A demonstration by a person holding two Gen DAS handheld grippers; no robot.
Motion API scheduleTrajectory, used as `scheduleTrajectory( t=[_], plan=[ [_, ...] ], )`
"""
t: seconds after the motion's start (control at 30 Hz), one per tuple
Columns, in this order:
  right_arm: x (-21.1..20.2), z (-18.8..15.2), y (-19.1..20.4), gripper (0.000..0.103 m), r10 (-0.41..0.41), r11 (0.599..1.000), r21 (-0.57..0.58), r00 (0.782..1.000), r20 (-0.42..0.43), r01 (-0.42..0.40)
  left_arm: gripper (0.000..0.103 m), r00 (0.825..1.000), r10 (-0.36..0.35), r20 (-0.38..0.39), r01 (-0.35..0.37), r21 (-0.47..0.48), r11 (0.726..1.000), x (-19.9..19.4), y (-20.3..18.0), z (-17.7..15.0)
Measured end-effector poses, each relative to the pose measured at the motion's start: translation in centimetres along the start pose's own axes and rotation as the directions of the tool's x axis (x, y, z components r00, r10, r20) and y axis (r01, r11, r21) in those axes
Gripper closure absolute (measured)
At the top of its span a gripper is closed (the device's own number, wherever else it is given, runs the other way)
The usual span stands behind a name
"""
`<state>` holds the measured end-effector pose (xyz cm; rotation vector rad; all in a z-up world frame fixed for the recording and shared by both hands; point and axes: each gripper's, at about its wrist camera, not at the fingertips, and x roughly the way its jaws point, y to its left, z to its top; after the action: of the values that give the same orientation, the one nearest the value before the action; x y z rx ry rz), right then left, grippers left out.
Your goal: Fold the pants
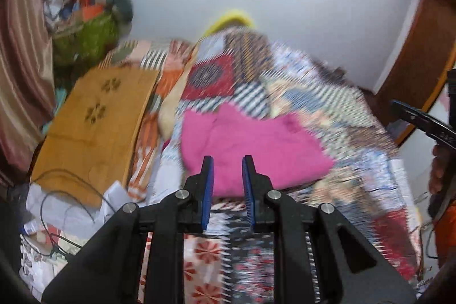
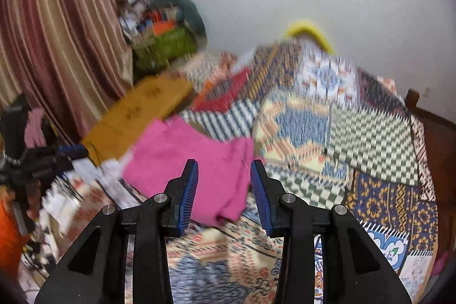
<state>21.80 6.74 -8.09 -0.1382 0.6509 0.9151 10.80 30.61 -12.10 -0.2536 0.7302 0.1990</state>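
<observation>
Pants (image 1: pixel 250 144), pink, lie bunched on patchwork bedspread (image 1: pixel 327 93), half folded I reckon. My left gripper (image 1: pixel 228 184) and right gripper (image 2: pixel 225 187) hover above, jaws apart, empty. Next: regrasp edge, fold over.

No readable text, labels or numbers, frames perhaps too blurred

White wall (image 2: pixel 242 4), striped curtain (image 2: pixel 57 33), patchwork-covered bed (image 2: pixel 370 138).

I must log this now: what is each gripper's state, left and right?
Left gripper: open, holding nothing.
Right gripper: open, holding nothing; pink pants lie beyond it.
</observation>
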Motion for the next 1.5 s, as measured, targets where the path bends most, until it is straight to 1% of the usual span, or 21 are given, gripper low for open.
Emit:
scheduleTrajectory(
  t=[0.1,0.27,0.37,0.5,0.63,0.7,0.77,0.83,0.93,1.0,1.07,1.13,1.17,1.2,1.23,1.27,1.3,1.37,1.43,1.47,1.5],
  plan=[
    [-4.1,0.9,1.3,0.068,0.055,0.998,0.013,0.994,0.099,-0.057,0.084,0.997,-0.026,0.079,0.024,0.027,0.999,-4.1,-2.5,0.8],
    [-9.7,1.6,3.6,0.068,0.090,0.996,-0.030,0.970,0.228,-0.085,0.084,0.977,-0.052,0.208,0.041,0.058,0.998,-11.0,-6.0,1.2],
    [-12.6,1.4,5.3,0.068,0.096,0.995,-0.064,0.953,0.289,-0.081,0.084,0.956,-0.053,0.288,0.030,0.086,0.996,-15.0,-8.4,0.7],
    [-15.6,0.6,7.1,0.068,0.104,0.992,-0.104,0.931,0.349,-0.071,0.084,0.917,-0.046,0.395,0.000,0.115,0.993,-19.2,-11.3,-0.6],
    [-17.6,-0.7,8.4,0.068,0.112,0.989,-0.130,0.915,0.388,-0.065,0.083,0.889,-0.055,0.455,-0.003,0.126,0.992,-21.9,-13.1,-2.1],
    [-18.4,-1.3,8.9,0.068,0.111,0.988,-0.140,0.908,0.403,-0.058,0.078,0.878,-0.052,0.475,-0.012,0.130,0.991,-22.8,-13.8,-2.8],
    [-19.2,-2.1,9.5,0.068,0.105,0.988,-0.149,0.902,0.420,-0.046,0.057,0.867,-0.055,0.495,-0.014,0.134,0.991,-23.8,-14.3,-3.7],
    [-19.7,-2.7,9.8,0.068,0.103,0.988,-0.147,0.897,0.431,-0.042,0.043,0.856,-0.051,0.515,-0.017,0.127,0.992,-24.6,-14.7,-4.5],
    [-19.8,-3.3,9.7,0.066,0.115,0.989,-0.134,0.897,0.427,-0.063,0.039,0.847,-0.040,0.529,-0.028,0.121,0.992,-25.0,-14.9,-5.3],
    [-19.8,-3.5,9.6,0.055,0.109,0.991,-0.122,0.896,0.431,-0.061,0.035,0.846,-0.035,0.532,-0.032,0.117,0.993,-25.2,-15.1,-5.6],
    [-19.7,-3.4,9.6,0.051,0.096,0.991,-0.123,0.896,0.433,-0.046,0.023,0.842,-0.023,0.538,-0.043,0.109,0.993,-25.3,-15.0,-5.9],
    [-19.9,-3.5,9.8,0.050,0.088,0.992,-0.124,0.898,0.431,-0.038,0.017,0.838,-0.006,0.546,-0.060,0.102,0.993,-25.5,-15.2,-6.3],
    [-20.0,-3.5,9.8,0.045,0.086,0.992,-0.123,0.898,0.431,-0.036,0.015,0.836,-0.001,0.549,-0.064,0.099,0.993,-25.7,-15.3,-6.4],
    [-20.1,-3.6,9.9,0.036,0.082,0.992,-0.120,0.897,0.434,-0.033,0.014,0.834,0.004,0.552,-0.068,0.096,0.993,-25.8,-15.3,-6.6],
    [-20.2,-3.8,9.9,0.030,0.074,0.993,-0.114,0.894,0.442,-0.025,0.012,0.833,0.005,0.553,-0.068,0.094,0.993,-25.9,-15.3,-6.8],
    [-20.4,-3.9,9.9,0.022,0.065,0.994,-0.108,0.887,0.457,-0.017,0.010,0.833,0.006,0.554,-0.068,0.092,0.993,-25.9,-15.4,-7.0],
    [-20.6,-4.1,10.0,0.018,0.057,0.994,-0.105,0.881,0.469,-0.008,0.010,0.831,0.009,0.556,-0.070,0.089,0.994,-26.0,-15.4,-7.1],
    [-20.8,-4.3,10.1,0.017,0.045,0.994,-0.106,0.876,0.480,0.007,0.008,0.829,0.013,0.559,-0.075,0.087,0.993,-25.9,-15.3,-7.0],
    [-20.9,-4.4,10.2,0.012,0.029,0.994,-0.103,0.873,0.486,0.025,0.008,0.829,0.014,0.559,-0.075,0.087,0.993,-25.9,-15.4,-7.1],
    [-20.9,-4.4,10.1,0.006,0.020,0.995,-0.097,0.871,0.490,0.032,0.007,0.828,0.013,0.560,-0.075,0.087,0.993,-25.9,-15.4,-7.2],
    [-21.0,-4.5,10.1,0.004,0.015,0.995,-0.091,0.868,0.496,0.035,0.007,0.827,0.014,0.562,-0.075,0.086,0.993,-25.9,-15.4,-7.2]
  ],
)
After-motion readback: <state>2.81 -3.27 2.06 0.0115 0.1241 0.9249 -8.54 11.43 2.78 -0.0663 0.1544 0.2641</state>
